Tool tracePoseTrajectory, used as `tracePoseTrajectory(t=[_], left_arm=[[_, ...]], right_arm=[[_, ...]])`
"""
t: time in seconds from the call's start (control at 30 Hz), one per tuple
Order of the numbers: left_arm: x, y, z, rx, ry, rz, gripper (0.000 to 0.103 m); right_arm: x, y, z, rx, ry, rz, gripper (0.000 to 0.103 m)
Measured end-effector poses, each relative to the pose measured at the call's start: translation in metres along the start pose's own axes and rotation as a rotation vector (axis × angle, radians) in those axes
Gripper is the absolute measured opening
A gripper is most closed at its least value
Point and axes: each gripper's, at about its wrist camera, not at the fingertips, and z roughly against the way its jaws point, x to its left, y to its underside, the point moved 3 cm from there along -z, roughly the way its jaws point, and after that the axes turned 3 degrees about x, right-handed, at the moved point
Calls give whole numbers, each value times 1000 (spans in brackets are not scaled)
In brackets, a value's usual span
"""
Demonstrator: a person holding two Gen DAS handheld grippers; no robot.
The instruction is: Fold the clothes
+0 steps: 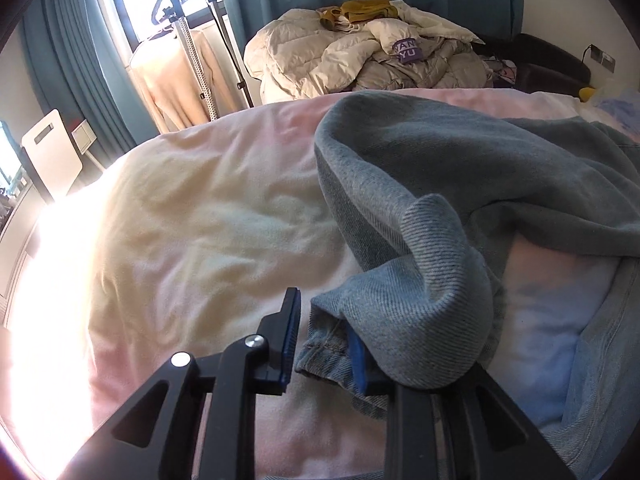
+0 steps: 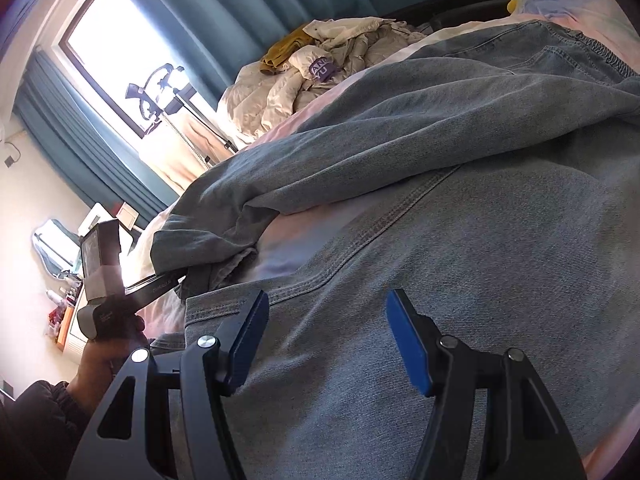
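Note:
Light blue jeans (image 1: 440, 184) lie spread over a pink and white bed sheet (image 1: 200, 220). My left gripper (image 1: 324, 332) is shut on the hem of one leg (image 1: 324, 344). The denim folds up and drapes over its right finger, hiding most of that pad. In the right wrist view the left gripper (image 2: 176, 280) reaches under the raised leg fold, held by a person's hand (image 2: 104, 360). My right gripper (image 2: 328, 344) hovers open just over the broad seat of the jeans (image 2: 460, 240), with nothing between its blue pads.
A heap of pale puffy jackets (image 1: 360, 60) with a mustard garment on top lies at the far end of the bed. A garment steamer stand (image 1: 188, 20) and teal curtains (image 1: 72, 60) stand by the bright window. A white chair (image 1: 52, 152) is at the left.

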Motion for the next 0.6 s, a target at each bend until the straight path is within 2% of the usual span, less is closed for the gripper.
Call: tracePoseTrajectory(t=[0.03, 0.1, 0.37, 0.5, 0.57, 0.6], left_arm=[[1, -3, 3, -10, -29, -8, 8], [4, -8, 10, -30, -86, -24, 4], [65, -61, 78, -143, -303, -28, 1], [86, -85, 132, -273, -462, -122, 1], [85, -81, 162, -391, -597, -217, 0], [88, -75, 177, -436, -626, -237, 0]], right_arm=[[-1, 0, -1, 3, -1, -6, 62], [-4, 1, -2, 10, -2, -16, 62], [-7, 0, 0, 7, -7, -32, 62], [-7, -1, 1, 5, -7, -35, 62], [-8, -1, 2, 4, -8, -39, 62], [-8, -1, 3, 3, -10, -41, 62]])
